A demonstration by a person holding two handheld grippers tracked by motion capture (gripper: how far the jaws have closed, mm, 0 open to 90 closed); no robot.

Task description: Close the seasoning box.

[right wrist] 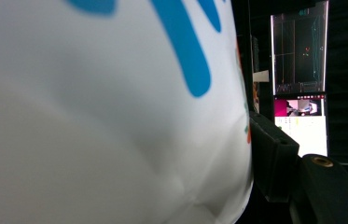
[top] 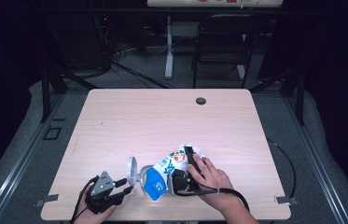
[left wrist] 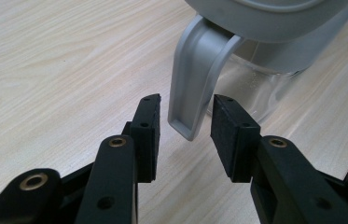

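Right gripper (top: pixel 186 169) clamping a tilted milk carton (top: pixel 164 173) (blue-and-white), left gripper (left wrist: pixel 184 127) released, jaws straddling, not touching, the jug's handle (left wrist: pixel 195 79) beside the carton.

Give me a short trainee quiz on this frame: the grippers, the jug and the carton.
1. True or false: the left gripper's jaws are clamped on the jug's handle.
2. What does the right gripper hold? A) a carton B) a cup C) a spoon
3. Is the carton upright or tilted?

Key: 1. False: the handle sits between the jaws, with a gap on each side. 2. A. 3. Tilted, its lower end by the jug.
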